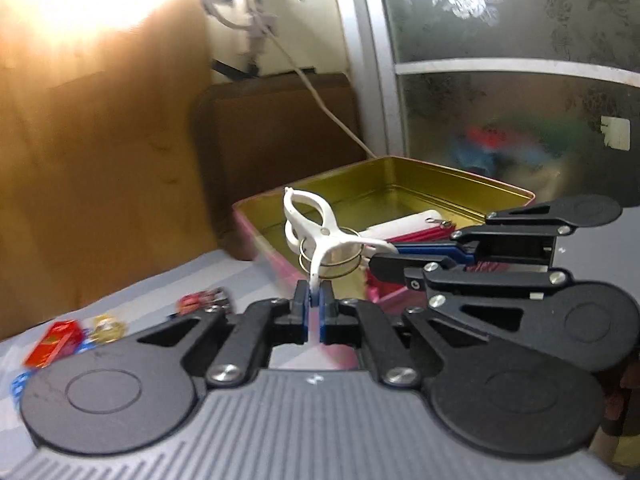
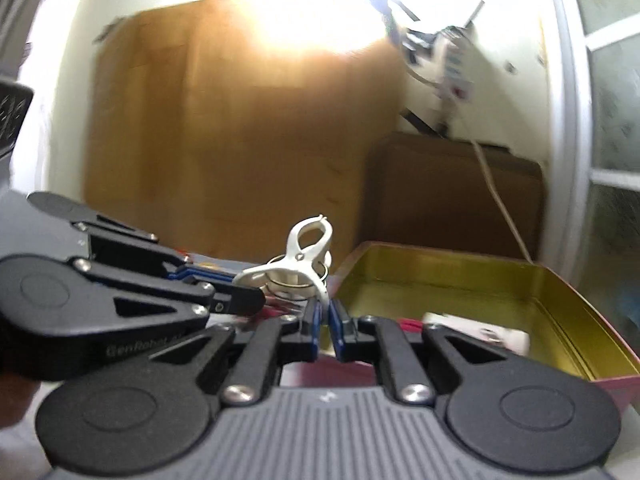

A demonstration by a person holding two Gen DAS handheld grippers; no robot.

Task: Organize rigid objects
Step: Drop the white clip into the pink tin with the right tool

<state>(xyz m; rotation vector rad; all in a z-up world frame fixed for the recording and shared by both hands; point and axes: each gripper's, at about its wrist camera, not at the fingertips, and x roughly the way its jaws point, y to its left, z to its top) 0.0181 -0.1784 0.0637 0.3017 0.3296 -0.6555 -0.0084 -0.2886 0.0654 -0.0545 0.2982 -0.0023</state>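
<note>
Both grippers are pinching the same white plastic clip (image 1: 320,232), each by one of its two handle legs. In the left wrist view the left gripper (image 1: 315,294) is pressing its blue pads (image 1: 328,308) together on the leg pointing down toward the camera, while the right gripper (image 1: 380,258) is reaching in from 3 o'clock and closing on the other leg. The right wrist view is showing the mirror of this: the right gripper (image 2: 325,312) is nipping a leg just above its pads, and the left gripper (image 2: 256,300) is coming in from 9 o'clock. The clip is hanging in the air just in front of the near rim of an open tin (image 1: 400,184), gold inside and pink outside.

Only the left view is showing small bright items (image 1: 60,340), red, gold and blue, lying blurred on the grey table (image 1: 160,280) at 8 o'clock. Both views are showing a white object (image 2: 476,334) and something red lying in the tin, though the right view is giving the plainer look at them.

Behind, a large brown cardboard sheet (image 2: 240,140) is leaning at the wall, a darker brown box (image 2: 452,196) is sitting at 1 o'clock with a white cable (image 2: 496,200) trailing over it, and a frosted glass door (image 1: 520,60) is standing at the right.
</note>
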